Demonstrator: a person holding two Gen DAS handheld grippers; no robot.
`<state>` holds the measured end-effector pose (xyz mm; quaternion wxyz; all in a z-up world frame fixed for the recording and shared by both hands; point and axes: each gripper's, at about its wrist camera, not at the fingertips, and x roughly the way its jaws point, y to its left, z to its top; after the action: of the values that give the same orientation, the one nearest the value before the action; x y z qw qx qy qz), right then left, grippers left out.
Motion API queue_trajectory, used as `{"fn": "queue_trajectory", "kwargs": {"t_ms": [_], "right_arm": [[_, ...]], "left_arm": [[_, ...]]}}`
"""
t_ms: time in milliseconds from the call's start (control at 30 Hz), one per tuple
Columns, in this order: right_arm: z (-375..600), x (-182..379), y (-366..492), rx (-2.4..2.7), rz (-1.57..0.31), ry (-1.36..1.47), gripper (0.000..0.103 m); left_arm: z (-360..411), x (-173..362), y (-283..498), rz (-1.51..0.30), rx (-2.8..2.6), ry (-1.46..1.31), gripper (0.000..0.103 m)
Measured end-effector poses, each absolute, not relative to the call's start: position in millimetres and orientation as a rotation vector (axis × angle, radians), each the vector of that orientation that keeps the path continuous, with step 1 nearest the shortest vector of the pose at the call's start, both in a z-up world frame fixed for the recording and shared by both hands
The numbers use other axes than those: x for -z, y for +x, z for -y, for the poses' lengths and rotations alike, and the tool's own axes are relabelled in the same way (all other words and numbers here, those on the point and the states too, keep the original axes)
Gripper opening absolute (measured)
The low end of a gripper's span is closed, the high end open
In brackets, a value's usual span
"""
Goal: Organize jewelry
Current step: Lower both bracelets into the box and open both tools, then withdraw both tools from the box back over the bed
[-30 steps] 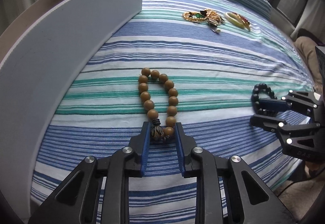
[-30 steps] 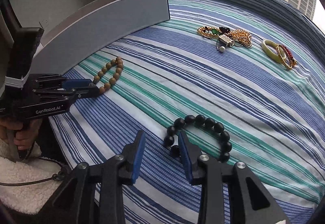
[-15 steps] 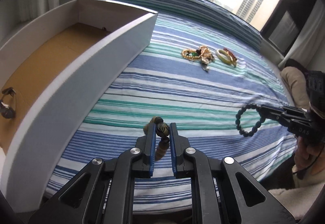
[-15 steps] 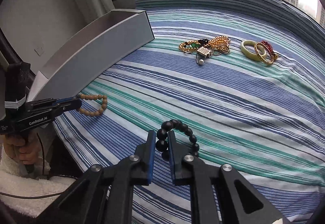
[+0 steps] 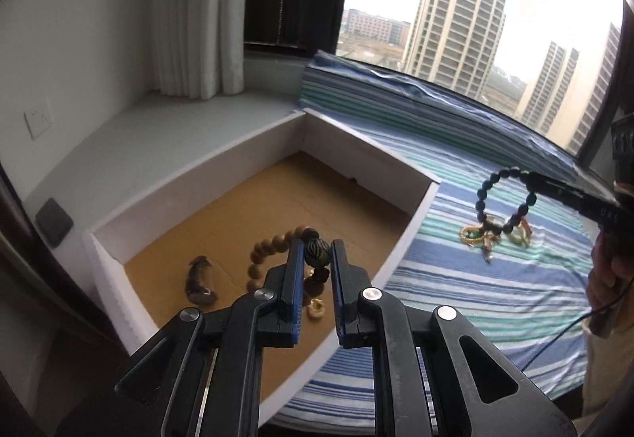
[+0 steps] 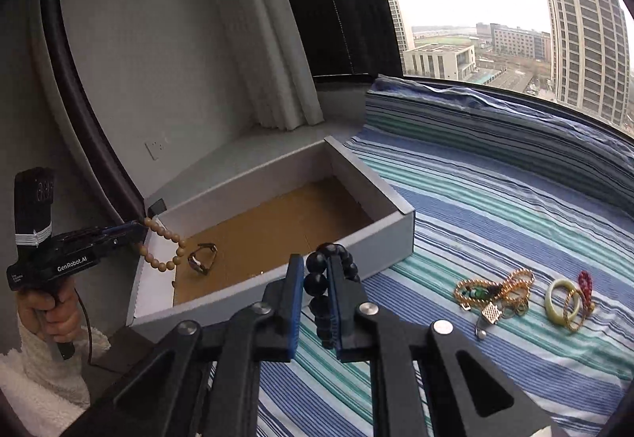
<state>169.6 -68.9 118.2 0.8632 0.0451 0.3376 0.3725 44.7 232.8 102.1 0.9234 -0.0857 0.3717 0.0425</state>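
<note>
My left gripper [image 5: 316,250] is shut on the striped bead of a brown wooden bead bracelet [image 5: 259,252], which hangs over the near end of the open white box [image 5: 420,223]. From the right wrist view, the left gripper [image 6: 140,227] dangles that wooden bracelet [image 6: 162,250] at the box's left end. My right gripper [image 6: 315,260] is shut on a black bead bracelet [image 6: 316,283], held in the air above the striped bedspread [image 6: 495,223] beside the box [image 6: 396,239]. The left wrist view shows the right gripper [image 5: 529,177] with the black bracelet [image 5: 481,199] hanging from it.
Inside the box lie a dark watch-like piece [image 5: 200,280] and a small pale ring [image 5: 316,308]. On the bedspread lie tangled gold chains [image 6: 495,292], a pale green bangle [image 6: 558,302] and gold and red bangles [image 6: 578,298]. A window, curtain and sill stand behind.
Both grippers shut on their bracelets and lifted them off the bedspread. The left one has swung over the box, whose inside now shows; the right one has risen beside the box.
</note>
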Motion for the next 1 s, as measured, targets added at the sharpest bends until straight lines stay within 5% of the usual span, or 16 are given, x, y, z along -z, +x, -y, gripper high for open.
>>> {"fn": "queue_trajectory", "kwargs": {"t_ms": [467, 533, 600, 800, 1000], "right_arm": [[-83.3, -57.2, 258.0, -0.786, -0.803, -0.059, 0.014], [-86.6, -56.1, 258.6, -0.774, -0.792, -0.052, 0.019], [-76.3, -67.2, 255.3, -0.766, -0.761, 0.006, 0.046], [-15.0, -114.3, 220.3, -0.735, -0.617, 0.035, 0.052], [61.5, -100.1, 167.4, -0.598, -0.588, -0.046, 0.059]], "left_arm": [[-270.5, -0.7, 68.8, -0.974, -0.243, -0.152, 0.014], [-269.5, -6.7, 66.8, -0.951, -0.284, -0.127, 0.032], [-267.5, -21.4, 61.1, -0.891, -0.306, -0.111, 0.068], [-234.2, -59.4, 49.0, -0.765, -0.267, -0.065, 0.082], [-156.6, -61.8, 51.8, -0.719, -0.084, -0.053, 0.092]]}}
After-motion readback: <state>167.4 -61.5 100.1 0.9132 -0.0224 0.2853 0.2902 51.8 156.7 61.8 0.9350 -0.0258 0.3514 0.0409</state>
